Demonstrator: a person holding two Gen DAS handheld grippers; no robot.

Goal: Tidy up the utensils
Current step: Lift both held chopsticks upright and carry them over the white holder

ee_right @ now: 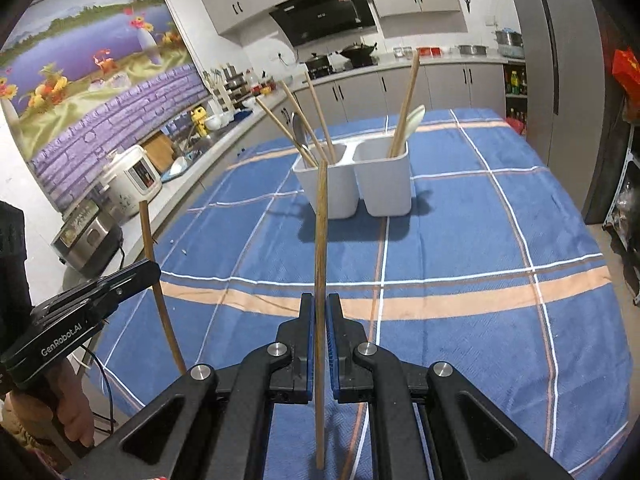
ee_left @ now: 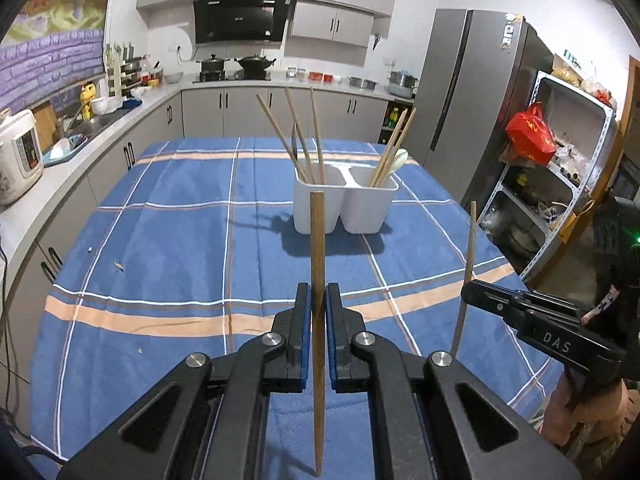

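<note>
A white two-compartment utensil holder stands on the far middle of the blue checked tablecloth. Its left compartment holds several wooden chopsticks and a metal spoon; its right one holds chopsticks and a white spoon. My left gripper is shut on an upright wooden chopstick, held above the near table. My right gripper is shut on another upright chopstick. Each gripper shows in the other's view, the right and the left.
A kitchen counter with a rice cooker, a toaster and a sink runs along the left. A grey fridge and a metal shelf rack stand to the right. Small crumbs lie on the cloth.
</note>
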